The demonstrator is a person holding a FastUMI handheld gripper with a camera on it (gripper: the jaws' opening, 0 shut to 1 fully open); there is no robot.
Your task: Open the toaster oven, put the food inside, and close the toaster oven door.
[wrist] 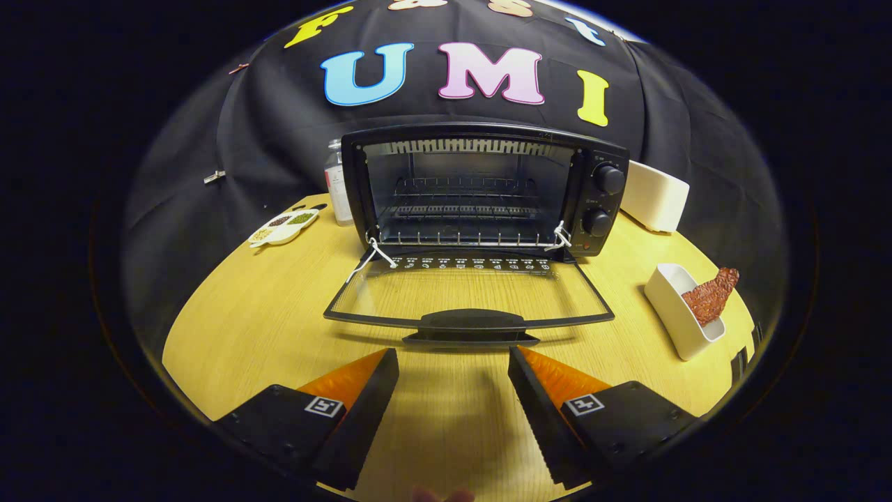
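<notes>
A black toaster oven (481,188) stands at the back of the wooden table. Its glass door (467,293) lies folded down flat, with the handle (472,321) just ahead of my fingers. The wire rack (463,209) inside is bare. To the right of the door, a white rectangular dish (679,314) holds a reddish-brown piece of food (711,296) that leans over its rim. My gripper (453,359) is open with nothing between its fingers, a little short of the door handle.
A white divided dish of seasonings (282,228) and a clear bottle (338,185) sit left of the oven. A white box (654,195) stands behind its right side. The table edge runs close to the food dish on the right.
</notes>
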